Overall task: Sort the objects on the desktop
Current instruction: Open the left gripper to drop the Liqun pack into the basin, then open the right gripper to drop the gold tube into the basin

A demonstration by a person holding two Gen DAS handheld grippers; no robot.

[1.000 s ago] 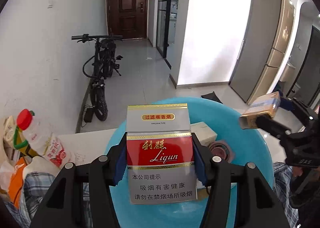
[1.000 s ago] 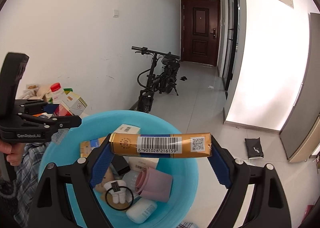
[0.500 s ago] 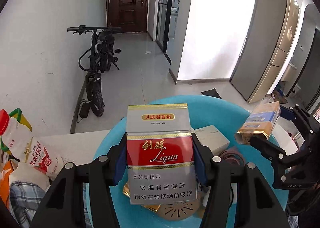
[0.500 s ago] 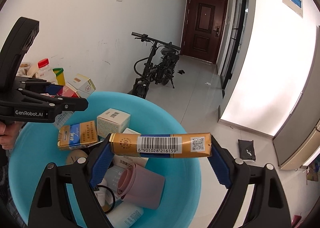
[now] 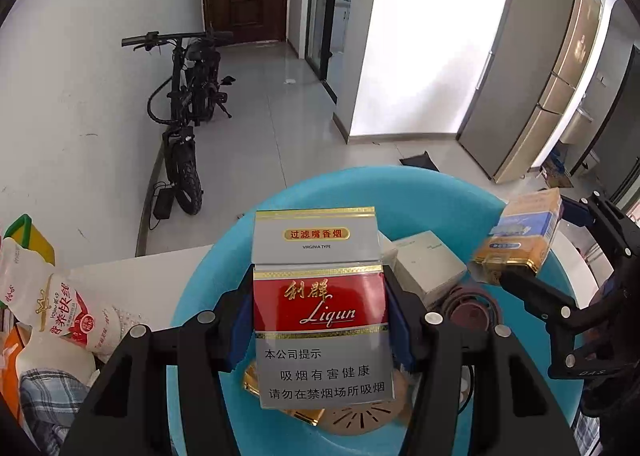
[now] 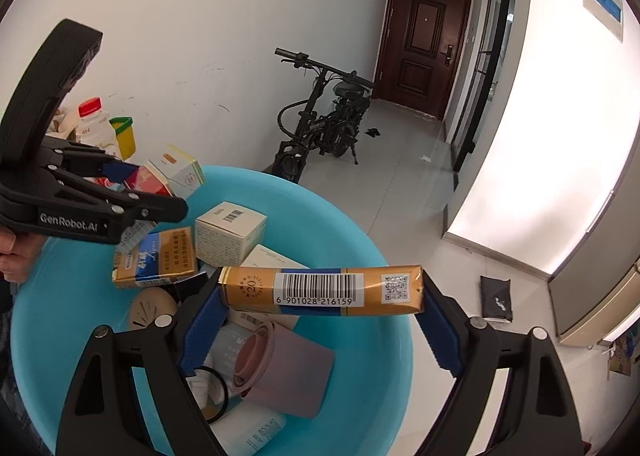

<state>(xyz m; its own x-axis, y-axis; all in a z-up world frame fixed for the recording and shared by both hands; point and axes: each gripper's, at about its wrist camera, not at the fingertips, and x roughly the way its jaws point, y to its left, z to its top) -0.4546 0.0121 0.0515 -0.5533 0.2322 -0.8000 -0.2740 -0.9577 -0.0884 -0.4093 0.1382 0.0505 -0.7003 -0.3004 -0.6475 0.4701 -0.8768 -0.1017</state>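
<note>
Presently the left claw (image 5: 320, 320) is clamped on an upright red cigarette pack (image 5: 320, 296) and the right claw (image 6: 320, 312) on a gold pack (image 6: 320, 290), long axis crosswise, both directly above the blue basin (image 6: 360, 240), which lies just below.

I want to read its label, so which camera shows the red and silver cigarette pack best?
The left wrist view: the red and silver cigarette pack faces the lens, clamped in the left tool, print legible. The right wrist view shows only an edge, behind that tool's fingers.
</note>
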